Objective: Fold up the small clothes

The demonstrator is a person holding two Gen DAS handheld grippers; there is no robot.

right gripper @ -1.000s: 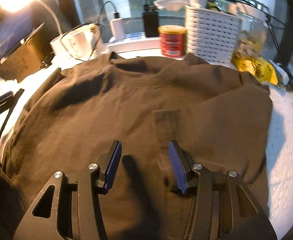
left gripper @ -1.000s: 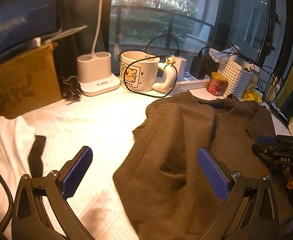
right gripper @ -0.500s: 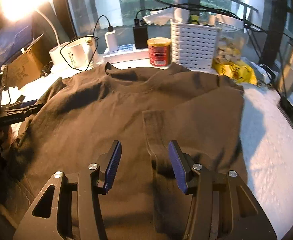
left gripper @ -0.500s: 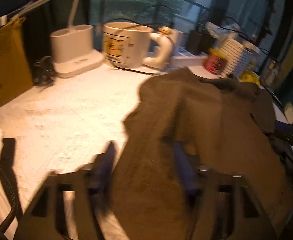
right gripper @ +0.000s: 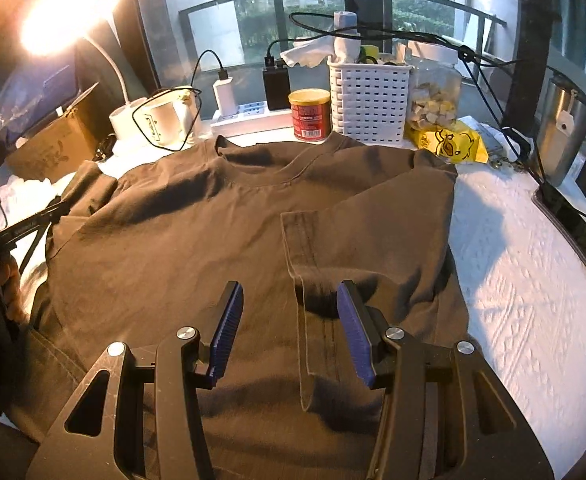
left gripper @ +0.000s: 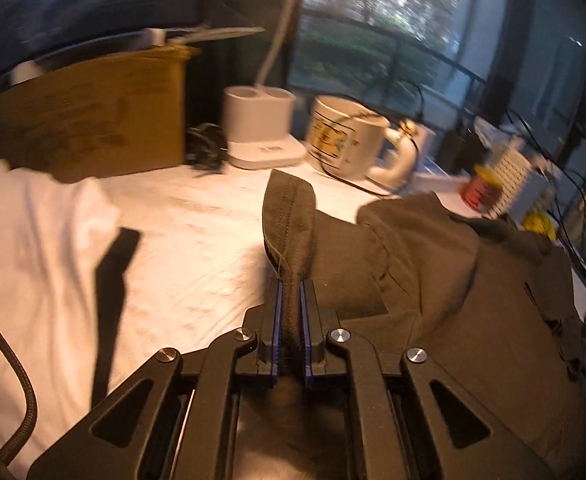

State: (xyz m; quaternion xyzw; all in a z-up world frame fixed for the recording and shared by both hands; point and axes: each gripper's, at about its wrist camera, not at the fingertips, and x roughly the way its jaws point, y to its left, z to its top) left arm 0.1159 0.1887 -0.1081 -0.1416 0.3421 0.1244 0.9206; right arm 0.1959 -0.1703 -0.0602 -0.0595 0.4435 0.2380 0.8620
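Observation:
A dark brown T-shirt (right gripper: 197, 240) lies spread on the white textured table cover (right gripper: 513, 264), collar toward the window. Its right sleeve (right gripper: 333, 232) is folded in over the chest. My right gripper (right gripper: 289, 320) is open and hovers over the shirt's lower front, holding nothing. My left gripper (left gripper: 291, 300) is shut on the shirt's left sleeve hem (left gripper: 289, 216), which sticks up between the pads. The rest of the shirt (left gripper: 493, 300) lies to its right. The left gripper also shows at the left edge of the right wrist view (right gripper: 25, 224).
Along the window stand a cardboard box (left gripper: 93, 128), a white lamp base (left gripper: 261, 128), a mug (left gripper: 345, 136), a power strip (right gripper: 249, 120), a red can (right gripper: 309, 114), a white basket (right gripper: 369, 98), a jar (right gripper: 433, 96) and a yellow bag (right gripper: 449, 144). White cloth (left gripper: 25, 240) lies left.
My left gripper has closed on the left sleeve hem and lifted it. My right gripper drew back toward the shirt's lower edge and stayed open.

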